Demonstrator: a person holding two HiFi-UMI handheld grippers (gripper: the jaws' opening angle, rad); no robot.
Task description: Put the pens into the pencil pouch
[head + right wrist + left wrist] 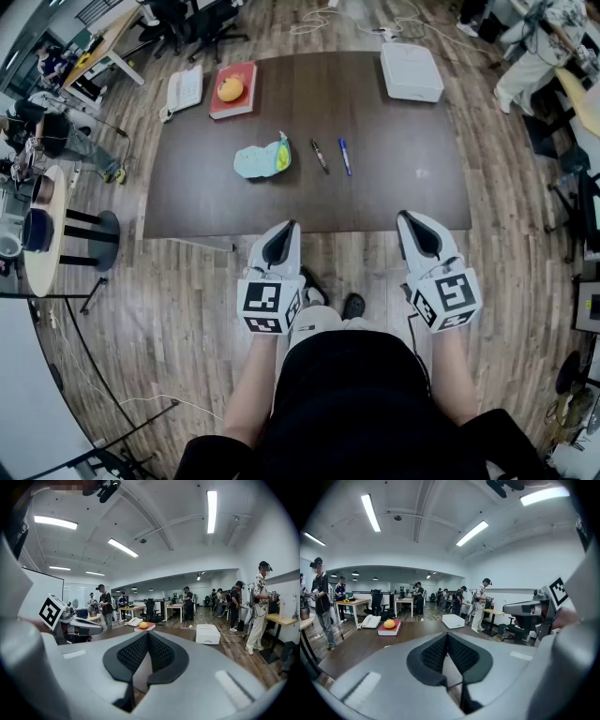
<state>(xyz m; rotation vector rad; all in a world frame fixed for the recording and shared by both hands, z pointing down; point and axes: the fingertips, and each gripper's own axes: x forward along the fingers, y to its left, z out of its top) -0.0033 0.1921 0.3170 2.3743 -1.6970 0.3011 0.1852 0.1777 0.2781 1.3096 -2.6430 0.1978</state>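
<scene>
- I held the left gripper (289,228) low in front of me. Its jaws were pressed together with nothing between them, and their dark pads (436,652) met along a single seam in the left gripper view.
- The right gripper (406,218) sat level with it on the other side. Its jaws were also pressed together and empty, which the right gripper view showed plainly.
- In the head view both grippers hung mostly over the wooden floor (187,309), with their tips about at the near edge of the dark tabletop (403,178). Neither touched anything on it.
- The pencil pouch (262,159), light blue with a yellow-green patch, lay flat near the middle of the tabletop. It was well beyond the left gripper.
- I could not tell from here whether the pouch was zipped open or closed.
- The black pen (320,156) lay on the tabletop just right of the pouch, clear of it.
- The blue pen (344,157) lay just right of the black one, roughly parallel to it and not touching. Both pens were outside the pouch.
- At the far left corner a red book (246,103) lay flat with an orange fruit (230,89) on top of it, and a white desk phone (184,89) sat just to its left.
- A white box (411,71) stood at the far right corner, well apart from the pens.
- People stood and worked at other desks farther back in the room.
</scene>
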